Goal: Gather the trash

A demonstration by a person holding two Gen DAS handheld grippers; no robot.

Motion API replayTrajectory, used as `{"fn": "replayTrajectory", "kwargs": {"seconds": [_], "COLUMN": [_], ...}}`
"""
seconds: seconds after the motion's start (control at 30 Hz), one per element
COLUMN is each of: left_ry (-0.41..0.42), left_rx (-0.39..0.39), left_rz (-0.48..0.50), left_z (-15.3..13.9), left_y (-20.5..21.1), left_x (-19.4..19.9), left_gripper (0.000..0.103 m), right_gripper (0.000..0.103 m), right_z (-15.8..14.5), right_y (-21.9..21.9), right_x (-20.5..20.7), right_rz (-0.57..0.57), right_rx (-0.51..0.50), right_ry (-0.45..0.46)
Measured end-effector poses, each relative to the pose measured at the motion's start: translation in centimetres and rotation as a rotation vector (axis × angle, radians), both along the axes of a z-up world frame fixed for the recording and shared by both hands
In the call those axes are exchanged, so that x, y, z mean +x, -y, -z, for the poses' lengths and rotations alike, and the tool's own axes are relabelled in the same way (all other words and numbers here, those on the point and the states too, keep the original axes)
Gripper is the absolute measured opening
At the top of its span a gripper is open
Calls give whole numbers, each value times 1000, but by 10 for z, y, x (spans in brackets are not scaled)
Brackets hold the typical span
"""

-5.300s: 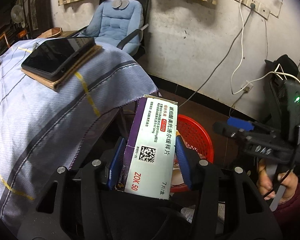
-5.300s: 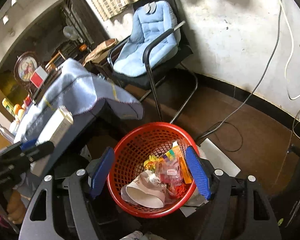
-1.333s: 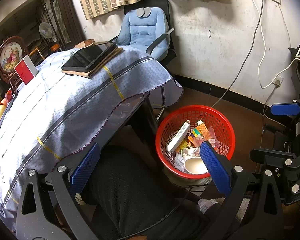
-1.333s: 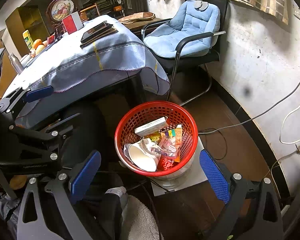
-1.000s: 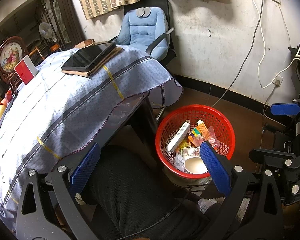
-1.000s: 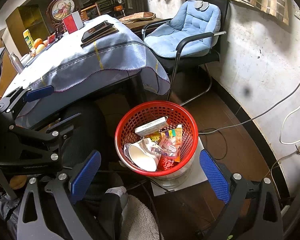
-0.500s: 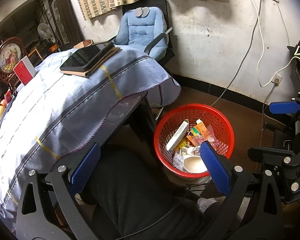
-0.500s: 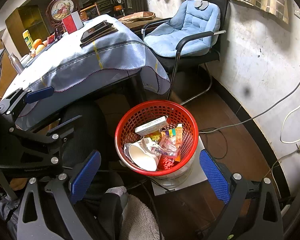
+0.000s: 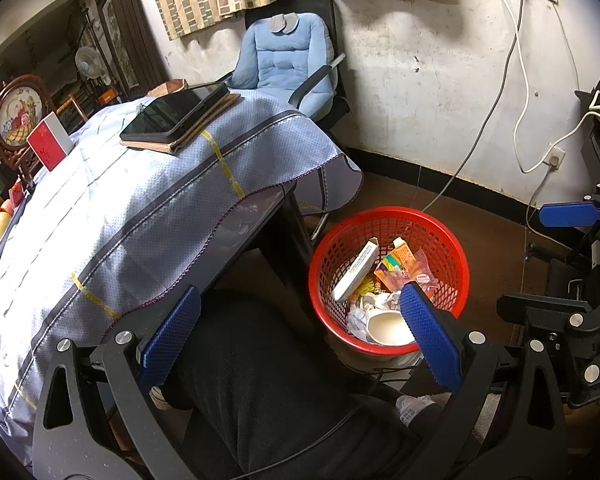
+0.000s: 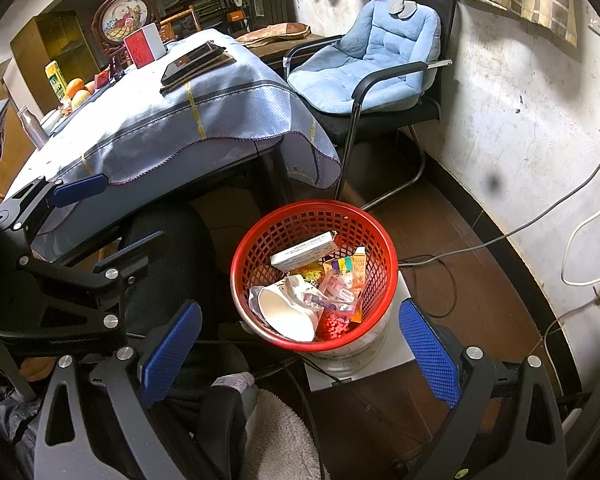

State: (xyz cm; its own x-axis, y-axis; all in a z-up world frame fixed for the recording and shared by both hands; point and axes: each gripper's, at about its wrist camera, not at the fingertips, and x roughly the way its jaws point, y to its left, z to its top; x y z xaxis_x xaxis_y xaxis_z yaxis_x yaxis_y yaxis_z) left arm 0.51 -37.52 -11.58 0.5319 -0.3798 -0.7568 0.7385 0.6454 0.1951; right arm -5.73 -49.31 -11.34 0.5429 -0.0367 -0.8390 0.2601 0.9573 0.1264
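I see the red basket [image 10: 314, 280] standing on the floor, on a pale flat base, just beside the corner of the table [image 9: 148, 216] where the blue cloth hangs down. I use this basket as my landmark. Inside it lies the white medicine box [image 10: 305, 254], leaning against the wall of the basket on the table side. Beside the box, also inside the basket, I see a white paper cup [image 10: 286, 314] lying on its side, some colourful wrappers [image 10: 346, 276] and small red pieces at the bottom.

My left gripper [image 9: 300, 338] is empty, and its 2 blue pads stand wide apart; it hangs above a dark trouser leg, with the right pad in front of the near rim of the basket. My right gripper [image 10: 298, 350] is also spread wide and holds nothing; the basket sits between its 2 pads, a little farther away.

Behind the basket, against the wall, stands a chair with a light blue cushion [image 10: 374, 52]. On the table, well apart from the basket, rest a dark tablet [image 9: 174, 112] on a brown folder and a red and white box [image 9: 50, 146].
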Motion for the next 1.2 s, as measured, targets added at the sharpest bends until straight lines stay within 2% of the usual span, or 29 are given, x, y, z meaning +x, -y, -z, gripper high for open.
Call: {"fn": "replayTrajectory", "kwargs": {"seconds": [1.2], "left_ry": [-6], "left_rx": [12], "left_rz": [-3], "left_z": [3], "left_y": [1], "left_x": [2], "left_gripper": [96], "right_gripper": [97], "right_z": [0], "right_y": [3], "right_x": [1], "right_rz": [-1], "right_rx": [4], "right_ry": [-3]}}
